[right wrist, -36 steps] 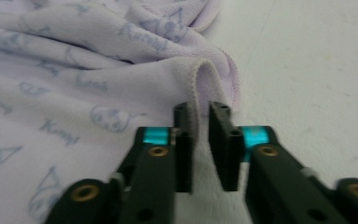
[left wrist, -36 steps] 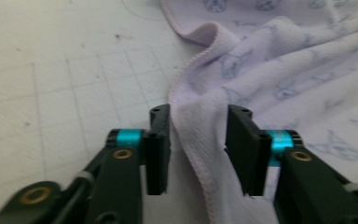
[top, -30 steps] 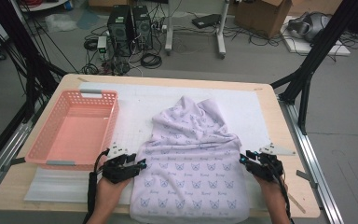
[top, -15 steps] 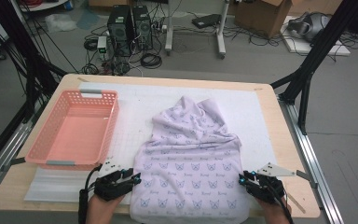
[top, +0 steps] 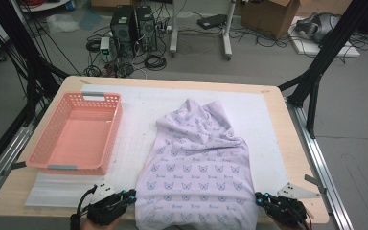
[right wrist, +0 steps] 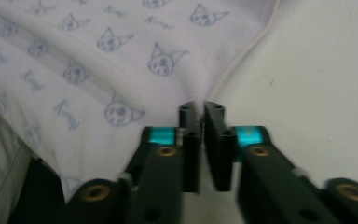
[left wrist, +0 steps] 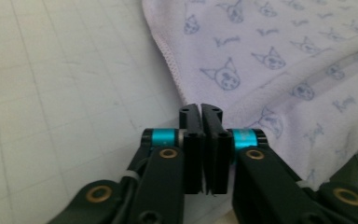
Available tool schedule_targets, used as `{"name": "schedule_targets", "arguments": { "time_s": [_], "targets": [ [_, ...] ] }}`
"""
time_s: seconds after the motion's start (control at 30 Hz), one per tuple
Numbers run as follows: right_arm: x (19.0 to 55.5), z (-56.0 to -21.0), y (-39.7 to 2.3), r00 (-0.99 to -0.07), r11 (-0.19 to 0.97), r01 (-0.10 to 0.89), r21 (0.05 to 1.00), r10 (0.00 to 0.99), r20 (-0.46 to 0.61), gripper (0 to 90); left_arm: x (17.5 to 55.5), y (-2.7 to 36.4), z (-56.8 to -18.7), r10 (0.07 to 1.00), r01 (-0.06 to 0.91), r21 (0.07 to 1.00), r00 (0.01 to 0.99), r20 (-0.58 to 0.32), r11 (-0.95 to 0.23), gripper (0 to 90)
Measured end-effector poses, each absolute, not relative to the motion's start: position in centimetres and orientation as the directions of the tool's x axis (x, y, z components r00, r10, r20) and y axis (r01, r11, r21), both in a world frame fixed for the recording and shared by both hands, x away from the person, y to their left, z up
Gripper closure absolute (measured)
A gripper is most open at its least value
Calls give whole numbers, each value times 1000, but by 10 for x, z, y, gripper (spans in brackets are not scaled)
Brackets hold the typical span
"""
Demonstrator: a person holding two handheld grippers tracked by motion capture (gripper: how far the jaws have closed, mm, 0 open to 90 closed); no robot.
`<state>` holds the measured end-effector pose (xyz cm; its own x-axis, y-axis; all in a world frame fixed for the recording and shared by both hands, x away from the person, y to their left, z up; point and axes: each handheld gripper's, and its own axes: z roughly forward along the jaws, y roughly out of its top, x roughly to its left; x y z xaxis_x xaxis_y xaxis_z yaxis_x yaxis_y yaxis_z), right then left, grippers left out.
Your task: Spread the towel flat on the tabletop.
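Observation:
A pale lilac cloth (top: 196, 163) printed with small cat faces lies spread on the white mat, its far end bunched into folds. My left gripper (top: 127, 195) sits at the cloth's near left corner. In the left gripper view its jaws (left wrist: 200, 109) stand almost together with the stitched hem of the cloth (left wrist: 270, 70) pinched between them. My right gripper (top: 263, 197) is at the near right corner. Its jaws (right wrist: 201, 107) hold the hem of the cloth (right wrist: 98, 60) in a narrow gap. Both pairs of jaws have just been opening a little, with the cloth still between them.
A pink plastic basket (top: 62, 167) stands empty at the table's left. The white gridded mat (top: 139, 110) covers most of the wooden table (top: 292, 143). Black frame legs, computers and cables stand on the floor beyond the far edge.
Both grippers have moved back toward the table's near edge, drawing the cloth's near edge with them. The near part of the cloth now lies flatter and longer.

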<state>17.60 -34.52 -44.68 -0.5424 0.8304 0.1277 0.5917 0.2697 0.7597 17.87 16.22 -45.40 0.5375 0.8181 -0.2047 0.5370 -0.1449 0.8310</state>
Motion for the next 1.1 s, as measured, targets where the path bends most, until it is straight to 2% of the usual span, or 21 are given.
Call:
{"name": "schedule_targets", "arguments": {
  "time_s": [0.03, 0.1, 0.27, 0.3, 0.33, 0.37, 0.53, 0.67, 0.73, 0.77, 0.8, 0.83, 1.1],
  "targets": [
    [178, -446, -344, -524, 253, 591, 766, 842, 126, 669, 183, 161, -453, 816, 534, 835, 537, -214, -132, 622],
    [185, -445, -341, -504, 228, 586, 778, 854, 129, 618, 194, 158, -453, 815, 535, 837, 534, -227, -117, 554],
    [198, -450, -328, -492, 273, 589, 760, 868, 69, 634, 210, 145, -458, 808, 568, 811, 538, -240, -137, 535],
    [199, -450, -328, -487, 272, 594, 757, 871, 69, 682, 210, 143, -458, 815, 558, 815, 540, -213, -157, 584],
    [198, -450, -328, -490, 274, 591, 758, 869, 68, 800, 207, 142, -458, 821, 545, 816, 545, -169, -194, 703],
    [197, -450, -329, -516, 275, 591, 758, 851, 94, 866, 206, 142, -458, 818, 545, 816, 549, -172, -194, 859],
    [187, -448, -333, -536, 306, 589, 748, 840, 79, 880, 189, 148, -455, 824, 567, 802, 535, -186, -187, 881],
    [171, -447, -343, -559, 311, 598, 739, 822, 107, 879, 168, 151, -454, 791, 568, 795, 578, -201, -213, 879],
    [167, -445, -345, -562, 311, 604, 734, 819, 115, 834, 168, 150, -454, 780, 550, 807, 594, -198, -214, 833],
    [167, -444, -345, -547, 299, 602, 740, 830, 109, 738, 172, 150, -452, 783, 537, 817, 593, -189, -210, 712],
    [170, -443, -345, -528, 279, 601, 749, 842, 110, 682, 179, 150, -450, 788, 534, 824, 584, -197, -190, 644],
    [175, -442, -344, -512, 261, 596, 759, 852, 109, 639, 184, 150, -449, 790, 535, 827, 578, -205, -176, 612],
    [214, -447, -323, -453, 260, 594, 762, 890, 49, 610, 237, 136, -451, 829, 583, 799, 514, -219, -150, 564]
  ]
}}
